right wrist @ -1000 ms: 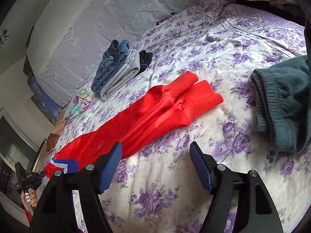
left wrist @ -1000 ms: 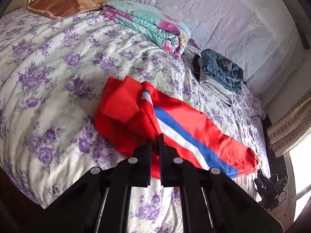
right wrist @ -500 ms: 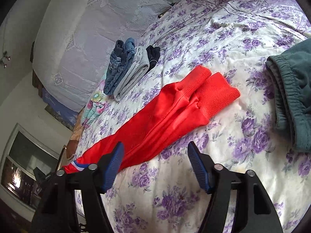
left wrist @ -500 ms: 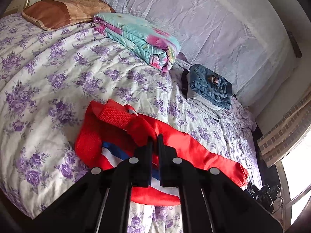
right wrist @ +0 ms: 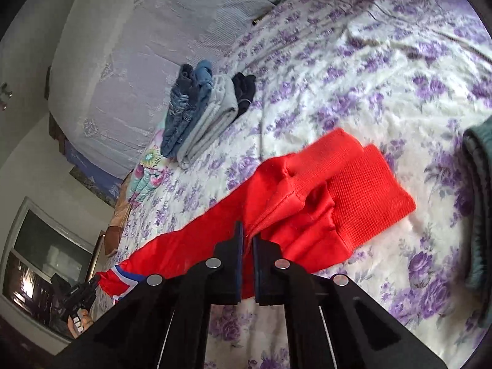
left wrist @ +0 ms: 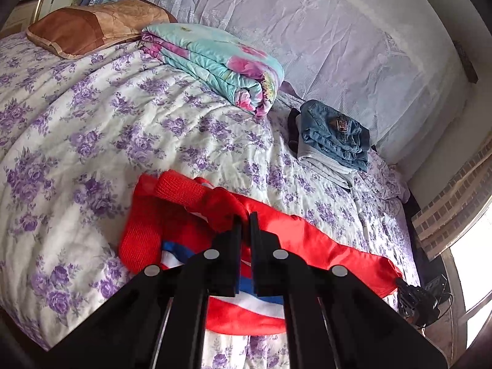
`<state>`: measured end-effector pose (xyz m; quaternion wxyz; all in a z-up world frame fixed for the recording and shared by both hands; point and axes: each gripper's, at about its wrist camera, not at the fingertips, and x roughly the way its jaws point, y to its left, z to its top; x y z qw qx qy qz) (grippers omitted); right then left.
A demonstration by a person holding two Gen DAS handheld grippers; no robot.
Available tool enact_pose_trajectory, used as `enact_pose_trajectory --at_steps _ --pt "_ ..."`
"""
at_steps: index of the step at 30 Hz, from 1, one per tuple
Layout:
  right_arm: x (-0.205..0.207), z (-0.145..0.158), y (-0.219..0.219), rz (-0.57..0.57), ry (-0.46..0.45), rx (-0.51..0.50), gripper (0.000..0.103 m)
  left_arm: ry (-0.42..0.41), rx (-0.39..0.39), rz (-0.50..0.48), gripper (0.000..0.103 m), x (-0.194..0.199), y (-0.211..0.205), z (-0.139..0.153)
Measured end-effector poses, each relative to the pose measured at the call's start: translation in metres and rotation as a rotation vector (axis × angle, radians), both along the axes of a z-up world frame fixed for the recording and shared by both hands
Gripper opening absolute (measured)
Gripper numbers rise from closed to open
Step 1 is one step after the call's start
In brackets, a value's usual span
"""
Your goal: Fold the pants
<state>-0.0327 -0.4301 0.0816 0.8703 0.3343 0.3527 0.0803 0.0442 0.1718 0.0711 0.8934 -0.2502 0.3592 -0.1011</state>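
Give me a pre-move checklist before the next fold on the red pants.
1. Left gripper shut on red pants: ok, red cloth pinched between the fingers.
2. Right gripper shut on pants: ok, fingers closed on the leg edge near the cuffs.
3. Both layers caught in each grip: cannot tell.
4. Bedspread free of the fingers: cannot tell, contact point hidden.
5. Pants flat: not ok, bunched at the left gripper's end.
6. Space beside the folded stack and green garment: ok, both lie apart from the pants.
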Motion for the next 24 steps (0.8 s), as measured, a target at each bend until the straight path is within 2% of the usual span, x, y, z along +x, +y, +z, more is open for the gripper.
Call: enact_pose_trajectory --at_steps 2,4,6,7,8,9,10,11,12,13,16,17,21,24 --pt "0.021 0.022 -0.002 -0.004 -0.038 -0.020 0.005 -0.006 0.017 -0.007 0.004 0.020 -0.006 0.011" --pt "0.065 0.041 -0.003 -0.019 -0.064 -0.047 0.005 -0.028 0.053 -0.006 0.004 0.056 -0.017 0.028" --pt "0.118 0.052 -0.003 -0.055 -0.073 -0.087 0.006 -0.046 0.073 0.069 0.005 0.104 -0.023 0.046" --pt "0.140 0.053 -0.002 -0.076 -0.061 -0.119 0.012 -0.033 0.084 0.130 0.011 0.138 -0.025 0.052" --pt "0.155 0.053 -0.001 -0.106 -0.022 -0.152 0.023 -0.010 0.093 0.163 0.015 0.159 -0.026 0.052" --pt "0.159 0.052 0.001 -0.132 0.001 -0.161 0.052 0.042 0.105 0.196 0.026 0.177 -0.026 0.047" --pt "0.152 0.052 0.004 -0.133 -0.031 -0.143 0.063 0.110 0.089 0.214 0.033 0.187 -0.026 0.039" --pt "0.141 0.052 0.008 -0.112 -0.075 -0.138 0.064 0.147 0.060 0.198 0.039 0.186 -0.028 0.031" --pt "0.129 0.052 0.012 -0.097 -0.088 -0.173 0.066 0.150 0.044 0.154 0.055 0.180 -0.031 0.025" --pt "0.117 0.051 0.015 -0.092 -0.091 -0.222 0.066 0.134 0.065 0.097 0.070 0.167 -0.036 0.018" --pt "0.077 0.046 0.019 -0.074 -0.085 -0.325 0.067 0.108 0.192 0.075 0.073 0.125 -0.036 0.004" --pt "0.064 0.043 0.019 -0.061 -0.073 -0.338 0.067 0.107 0.207 0.063 0.073 0.110 -0.029 0.000" --pt "0.008 0.032 0.007 -0.069 -0.018 -0.354 0.067 0.128 0.146 0.077 0.073 0.054 0.011 -0.016" --pt "-0.027 0.017 -0.007 -0.091 0.040 -0.285 0.068 0.158 0.117 0.145 0.073 0.012 0.046 -0.032"
